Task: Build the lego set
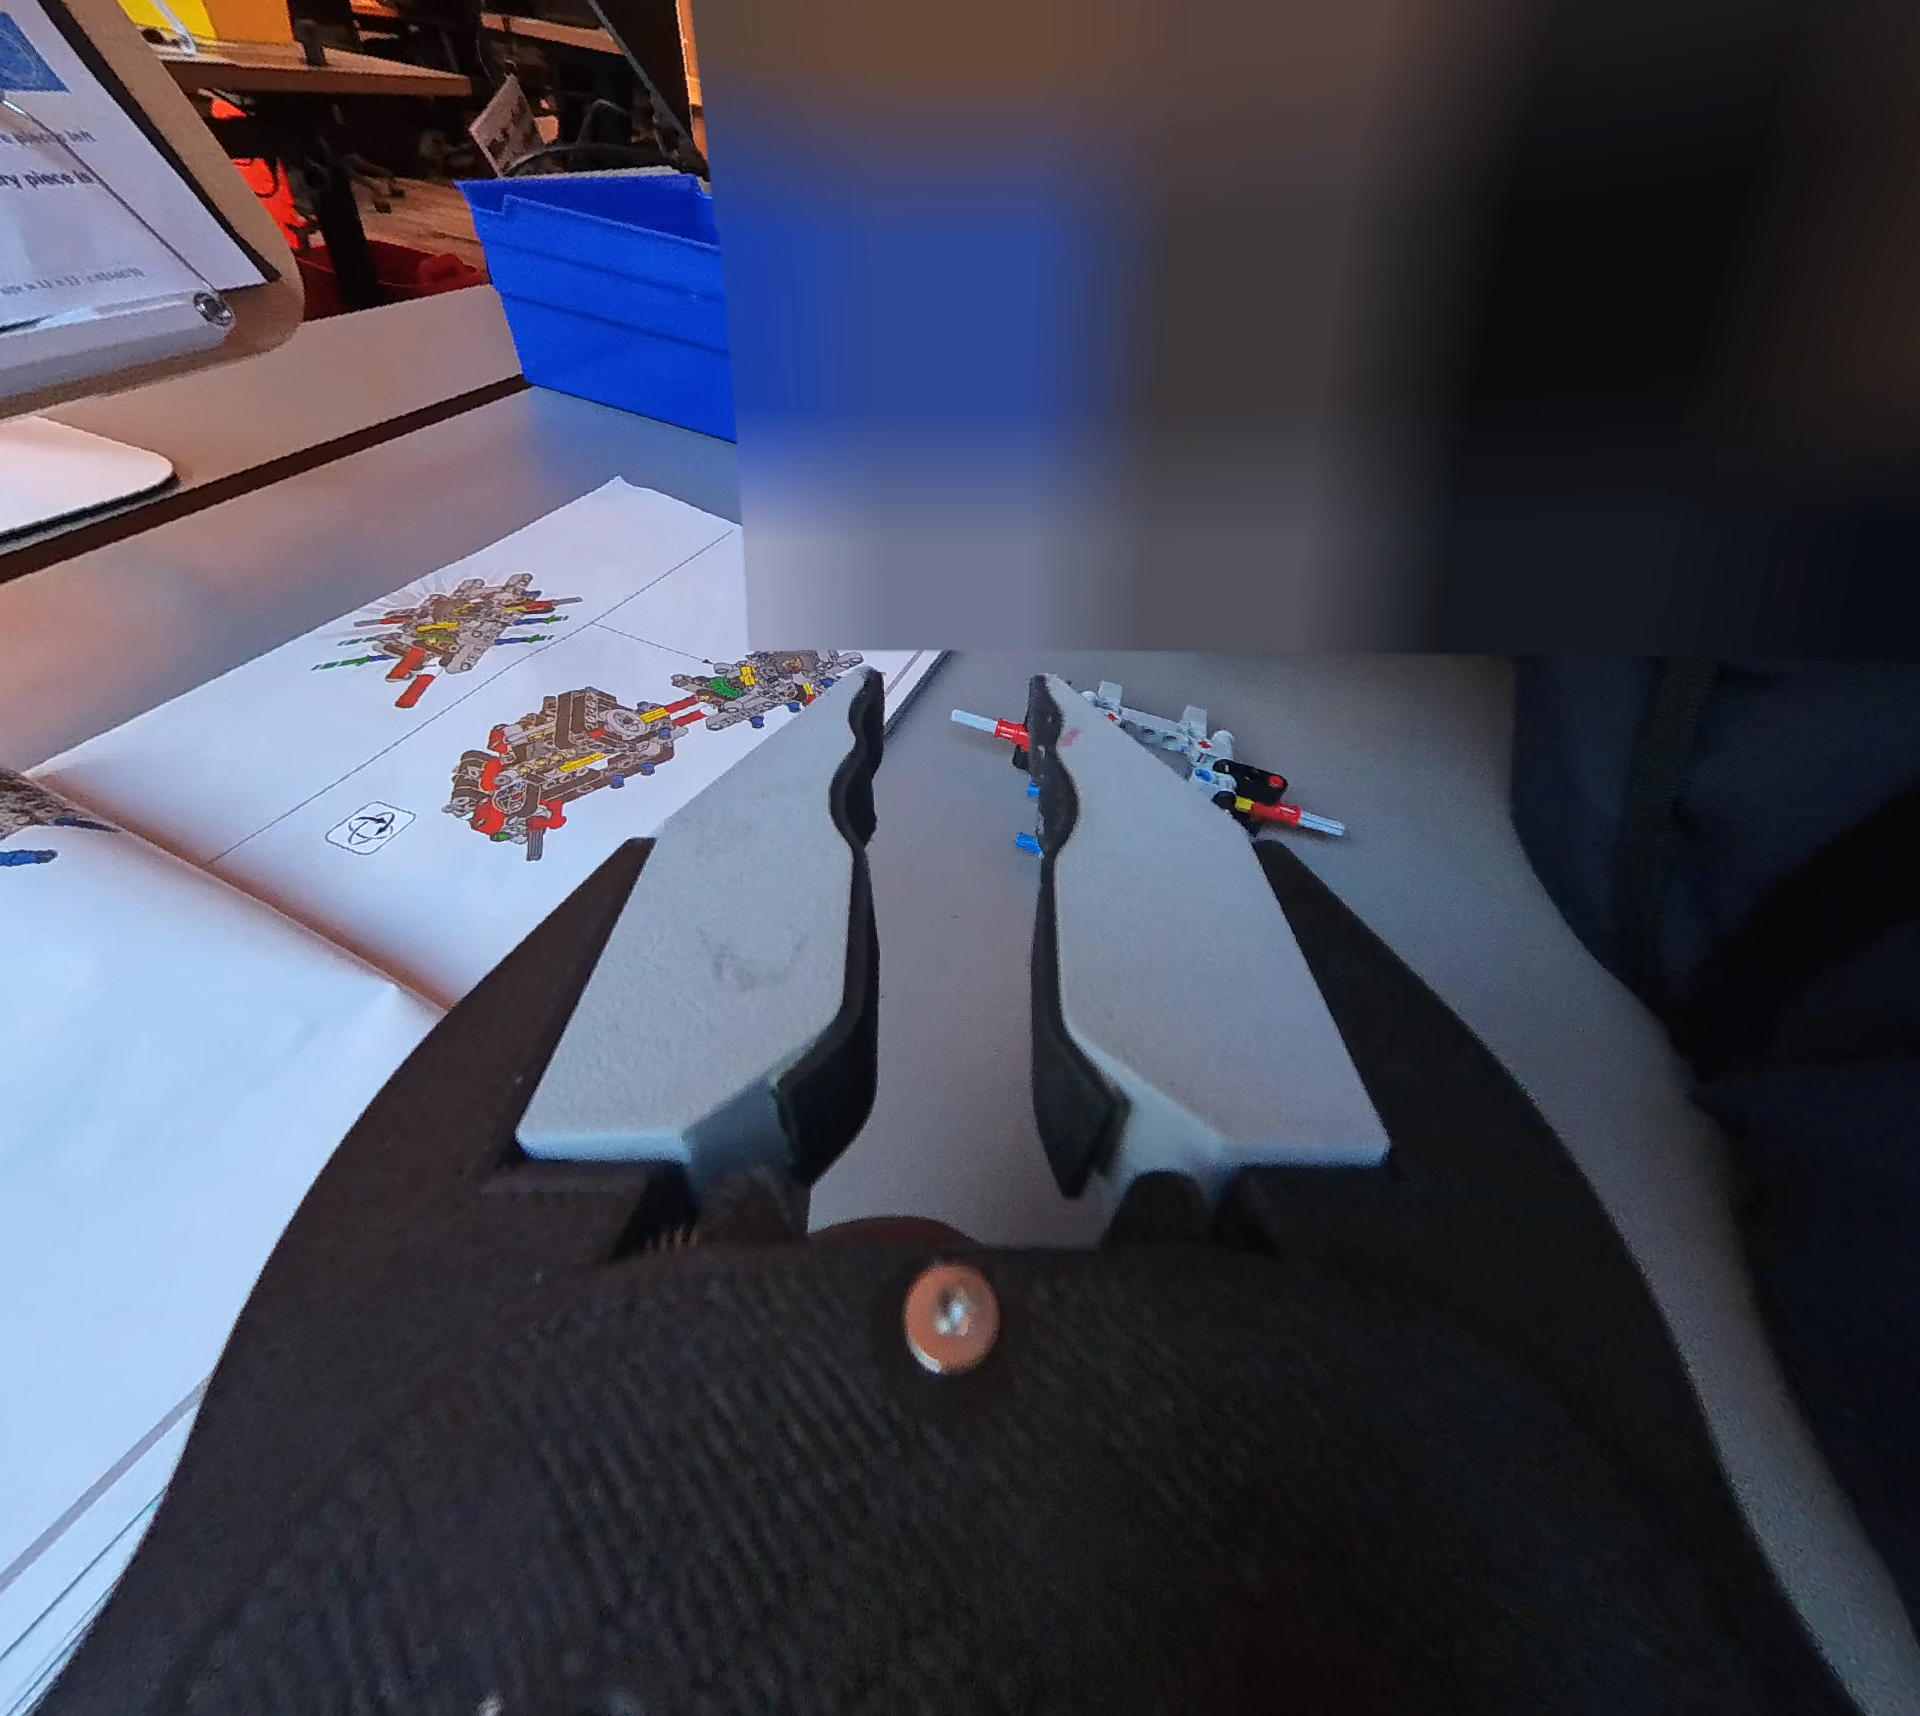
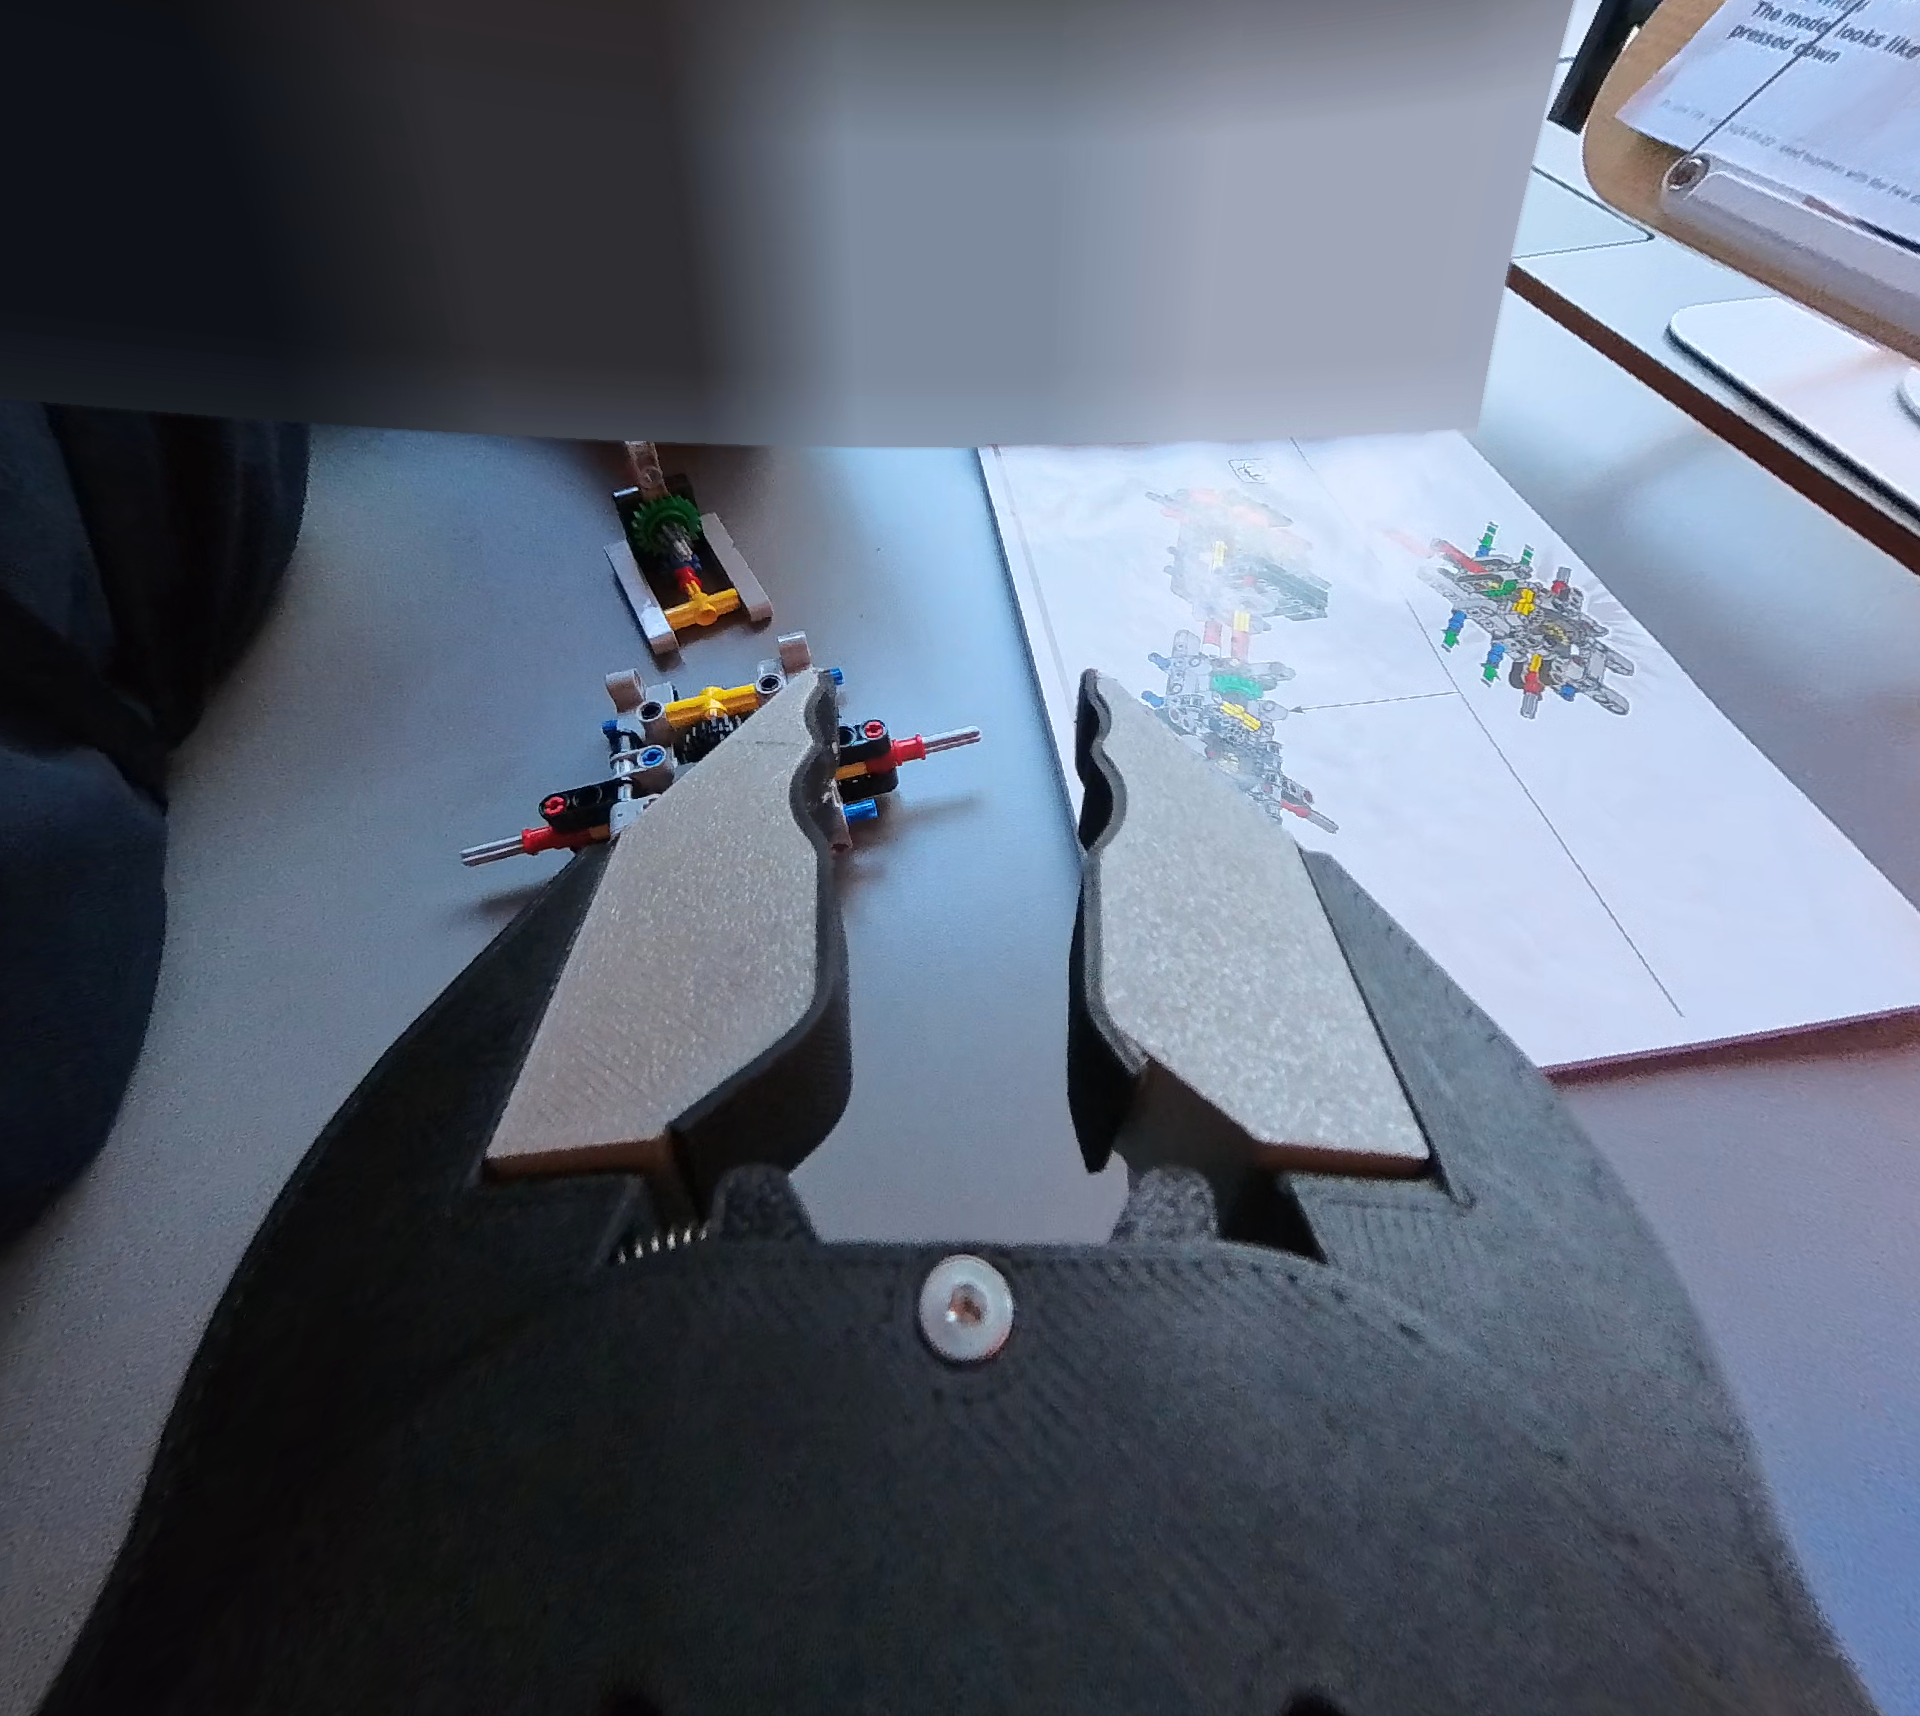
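Plainly, we hold nothing: the left hand-held gripper (image 1: 956, 710) has its jaws slightly parted over bare desk (image 1: 1403, 835), and the right hand-held gripper (image 2: 956, 710) stands spread wider, also with only desk between its pads.

Nearest to both is the axle model (image 2: 717, 741). It lies on the desk just beyond and left of the right gripper's left finger (image 2: 727, 887), which hides part of it; in the left wrist view it sits just beyond and right of that gripper's right finger (image 1: 1153, 887).

We judge it light, rigid plastic, but a push-fit build, so its thin protruding axles and pins could pop loose or bend away under a pinch. The grey beam body looks the soundest place to grip, across its width.

It shows grey beams, a yellow cross-piece, black links, red bushes on pale axles sticking out both ends, and small blue pins.

Farther ahead lies a gear frame (image 2: 686, 575) with a green gear. A booklet (image 2: 1455, 835) lies open right of the right gripper.
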{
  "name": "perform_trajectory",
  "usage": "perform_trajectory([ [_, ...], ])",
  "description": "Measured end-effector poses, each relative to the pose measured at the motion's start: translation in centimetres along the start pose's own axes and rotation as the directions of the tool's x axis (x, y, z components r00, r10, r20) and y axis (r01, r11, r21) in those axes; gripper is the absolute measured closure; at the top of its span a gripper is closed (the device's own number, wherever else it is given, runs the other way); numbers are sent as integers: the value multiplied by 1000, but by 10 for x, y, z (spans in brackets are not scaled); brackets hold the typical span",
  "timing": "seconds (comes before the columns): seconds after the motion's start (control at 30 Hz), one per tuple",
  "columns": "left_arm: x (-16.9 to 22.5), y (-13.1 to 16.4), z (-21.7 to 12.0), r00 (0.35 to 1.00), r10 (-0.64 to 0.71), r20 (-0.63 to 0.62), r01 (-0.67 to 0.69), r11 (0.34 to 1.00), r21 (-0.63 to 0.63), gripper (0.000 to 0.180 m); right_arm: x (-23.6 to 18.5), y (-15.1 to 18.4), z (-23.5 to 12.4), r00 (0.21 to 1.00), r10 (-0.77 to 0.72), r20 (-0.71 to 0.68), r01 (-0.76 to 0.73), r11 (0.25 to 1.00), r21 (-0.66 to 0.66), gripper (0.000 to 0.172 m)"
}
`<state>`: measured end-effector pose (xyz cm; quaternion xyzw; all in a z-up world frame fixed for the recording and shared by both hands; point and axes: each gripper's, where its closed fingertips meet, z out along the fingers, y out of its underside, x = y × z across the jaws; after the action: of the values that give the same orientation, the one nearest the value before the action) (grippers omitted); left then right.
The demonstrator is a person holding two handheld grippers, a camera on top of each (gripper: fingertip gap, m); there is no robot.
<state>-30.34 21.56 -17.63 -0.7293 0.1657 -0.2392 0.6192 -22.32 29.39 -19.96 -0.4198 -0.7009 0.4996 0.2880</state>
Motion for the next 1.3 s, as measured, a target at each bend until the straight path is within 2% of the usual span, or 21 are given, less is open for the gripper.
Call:
perform_trajectory([
  [0.83,-2,9,2,1000,-4,-5,3,999,-47,157,-2,9,4,999,12,34,-11,999,-37,134],
  [0.93,-1,13,4,1000,6,-1,-7,997,-83,158,-4,13,9,997,37,69,-33,998,-58,130],
  [1.03,-10,17,1,998,15,57,-8,992,-130,160,-12,22,15,994,45,100,-33,992,-118,124],
  [1.1,-4,18,-1,1000,-20,16,22,988,-151,156,-20,20,17,993,18,116,-4,993,-117,126],
  [1.17,2,25,-4,998,-63,-30,54,972,-229,153,-25,21,20,992,1,124,15,991,-131,126],
  [1.3,5,49,-18,997,-15,-80,-14,934,-356,147,-30,27,23,986,40,161,-12,985,-171,123],
])
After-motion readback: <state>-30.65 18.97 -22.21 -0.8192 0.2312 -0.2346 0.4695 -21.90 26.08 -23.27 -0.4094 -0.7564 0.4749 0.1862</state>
